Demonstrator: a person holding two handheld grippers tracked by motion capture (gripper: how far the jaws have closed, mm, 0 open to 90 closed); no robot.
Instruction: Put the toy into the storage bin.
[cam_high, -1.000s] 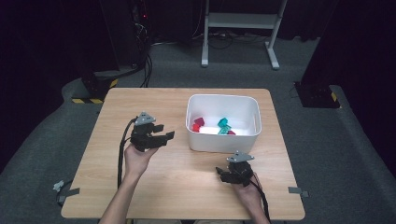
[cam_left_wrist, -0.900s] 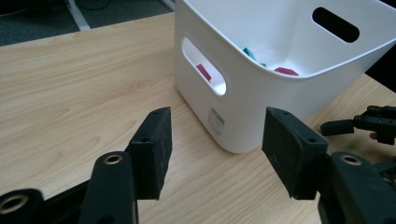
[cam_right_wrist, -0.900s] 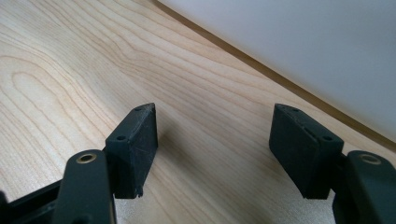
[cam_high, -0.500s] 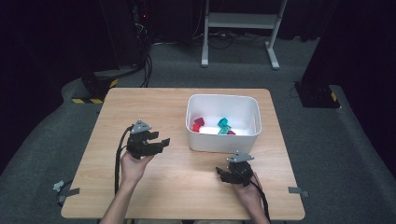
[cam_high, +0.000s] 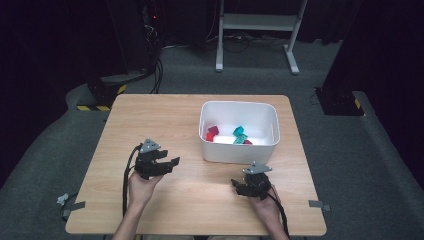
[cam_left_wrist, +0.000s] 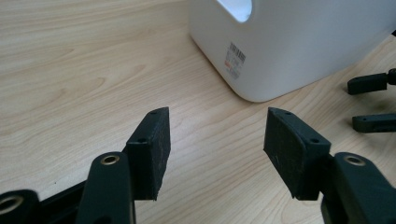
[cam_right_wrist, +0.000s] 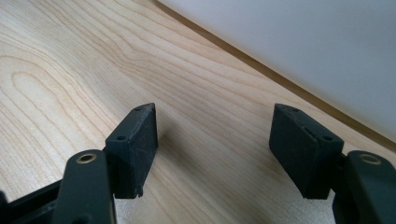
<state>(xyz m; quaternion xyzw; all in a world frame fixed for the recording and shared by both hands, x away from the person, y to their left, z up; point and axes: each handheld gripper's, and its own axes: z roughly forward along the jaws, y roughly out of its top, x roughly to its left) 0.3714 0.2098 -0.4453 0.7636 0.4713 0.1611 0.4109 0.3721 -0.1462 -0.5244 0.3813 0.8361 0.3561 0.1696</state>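
Note:
A white bin (cam_high: 238, 150) stands right of centre on the wooden table (cam_high: 160, 117), with red blocks (cam_high: 212, 133) and teal blocks (cam_high: 239, 134) inside. My left gripper (cam_high: 172, 164) hovers low over the table left of the bin, pointing right, open, nothing between its pads. In the left gripper view the left gripper (cam_left_wrist: 215, 135) faces the bin's wall (cam_left_wrist: 289, 46), and the other gripper's jaw tips (cam_left_wrist: 369, 84) show at the right edge. My right gripper (cam_high: 234, 186) rests in front of the bin, open and holding nothing. In the right gripper view the right gripper (cam_right_wrist: 212, 135) has the bin wall (cam_right_wrist: 303, 42) just beyond.
Bare wood runs along the table's left half and front edge. A cable (cam_high: 127, 175) trails from the left gripper toward the person. Beyond the table, on the dark floor, are a white stand (cam_high: 257, 25) and black cases (cam_high: 102, 90).
The left hand has come down and back toward the person, with its gripper still open. The right hand has stayed where it was.

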